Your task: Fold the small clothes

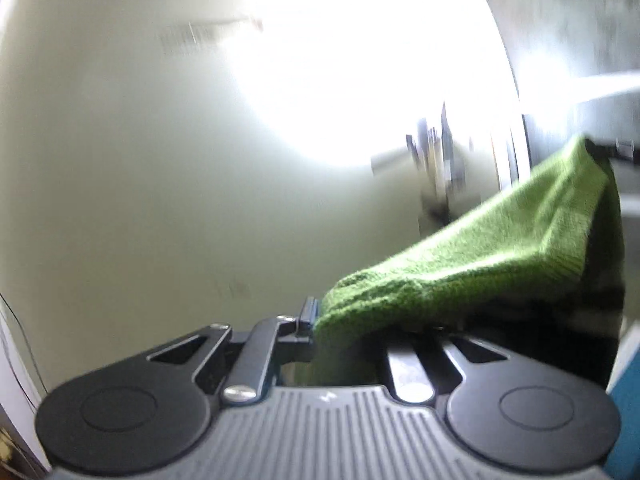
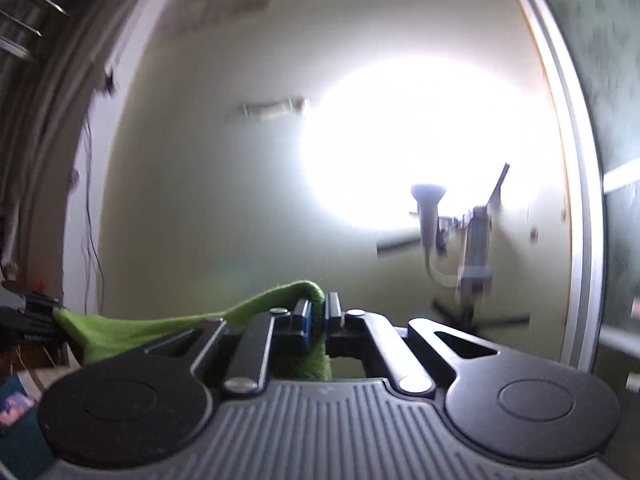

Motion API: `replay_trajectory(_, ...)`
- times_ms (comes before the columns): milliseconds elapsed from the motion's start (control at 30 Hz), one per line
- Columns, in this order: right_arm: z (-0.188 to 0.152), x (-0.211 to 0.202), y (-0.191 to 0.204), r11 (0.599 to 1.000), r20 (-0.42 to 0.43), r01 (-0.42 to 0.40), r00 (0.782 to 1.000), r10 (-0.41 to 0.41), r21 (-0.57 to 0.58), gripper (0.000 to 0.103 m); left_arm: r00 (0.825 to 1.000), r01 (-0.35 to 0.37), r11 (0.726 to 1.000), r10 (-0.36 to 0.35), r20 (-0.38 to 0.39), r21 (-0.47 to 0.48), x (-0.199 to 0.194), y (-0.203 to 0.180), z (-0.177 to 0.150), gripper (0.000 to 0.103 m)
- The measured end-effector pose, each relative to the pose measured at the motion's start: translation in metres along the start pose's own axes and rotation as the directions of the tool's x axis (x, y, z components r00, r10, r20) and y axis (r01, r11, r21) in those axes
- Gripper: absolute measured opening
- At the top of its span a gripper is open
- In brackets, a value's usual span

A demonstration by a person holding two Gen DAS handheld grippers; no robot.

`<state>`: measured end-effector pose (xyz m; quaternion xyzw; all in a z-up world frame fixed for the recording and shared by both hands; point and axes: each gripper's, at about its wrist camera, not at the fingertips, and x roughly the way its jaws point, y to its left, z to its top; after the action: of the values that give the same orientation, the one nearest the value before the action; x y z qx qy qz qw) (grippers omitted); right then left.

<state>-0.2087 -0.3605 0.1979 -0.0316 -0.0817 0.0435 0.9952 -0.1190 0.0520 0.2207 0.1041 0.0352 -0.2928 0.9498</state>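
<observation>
A green terry cloth (image 1: pixel 460 256) is held up in the air between both grippers. My left gripper (image 1: pixel 320 316) is shut on one corner of it; the cloth covers its right finger and stretches up to the right, where the other gripper (image 1: pixel 612 148) pinches the far corner. In the right wrist view my right gripper (image 2: pixel 318 312) is shut on a fold of the green cloth (image 2: pixel 132 330), which runs left to the other gripper (image 2: pixel 32 316). Both cameras point upward at the ceiling.
A pale ceiling with a glaring bright light (image 2: pixel 420 140) fills both views. A vent (image 1: pixel 188 38) is in the ceiling. A stand with a white fixture (image 2: pixel 460 240) rises at the right. A door frame (image 2: pixel 576 160) curves along the right edge.
</observation>
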Motion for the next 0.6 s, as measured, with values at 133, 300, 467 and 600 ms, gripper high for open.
replay_trajectory(133,0.05,-0.041,0.015,0.997,0.132,0.007,0.991,0.003,-0.072,0.0,0.985,-0.027,0.999,0.03,0.168,-0.022,-0.062,0.004,0.053,0.009)
replay_trajectory(300,0.096,-0.073,0.029,0.988,0.228,0.041,0.974,-0.006,-0.151,0.0,0.944,-0.116,0.993,0.105,0.312,0.019,-0.105,-0.006,0.094,0.009)
replay_trajectory(467,0.104,-0.058,0.027,0.982,0.2,0.035,0.98,0.002,-0.185,0.0,0.945,-0.157,0.987,0.139,0.297,0.038,-0.071,-0.005,0.106,0.009)
replay_trajectory(600,0.085,-0.006,0.016,0.987,0.131,-0.004,0.991,0.025,-0.161,0.0,0.967,-0.189,0.981,0.179,0.182,0.039,0.002,0.017,0.082,0.01)
